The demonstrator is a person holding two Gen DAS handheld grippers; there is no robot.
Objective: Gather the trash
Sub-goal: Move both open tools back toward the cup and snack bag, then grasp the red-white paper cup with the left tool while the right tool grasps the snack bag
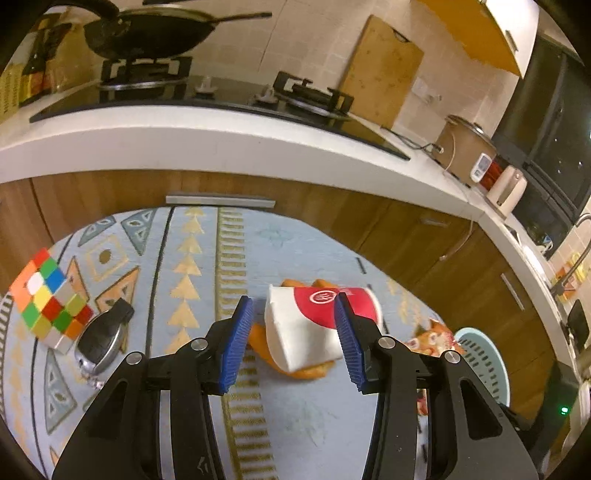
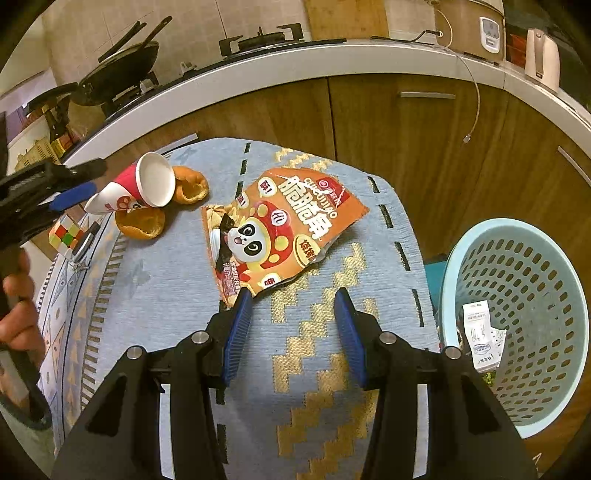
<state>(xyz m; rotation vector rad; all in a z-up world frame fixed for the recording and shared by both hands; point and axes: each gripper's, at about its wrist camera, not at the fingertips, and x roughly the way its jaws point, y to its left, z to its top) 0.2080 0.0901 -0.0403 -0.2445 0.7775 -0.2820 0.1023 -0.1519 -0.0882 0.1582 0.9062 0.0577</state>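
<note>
Both tongs hang open over the desk (image 2: 177, 317), the left tongs (image 1: 295, 317) lined up on the paper cup (image 1: 306, 332), the right tongs (image 2: 293, 310) just short of the snack bag (image 2: 280, 229), with the basket (image 2: 517, 332) waiting beside.

— What do I have that isn't rubbish?

— I see a multicoloured puzzle cube (image 1: 48, 299) on the pale blue patterned cloth (image 1: 207, 258), a black-and-silver car key (image 1: 101, 338) touching it. Behind, a black wok (image 1: 147, 31) on the stove, a wooden chopping board (image 1: 382, 70) against the tiles.
</note>
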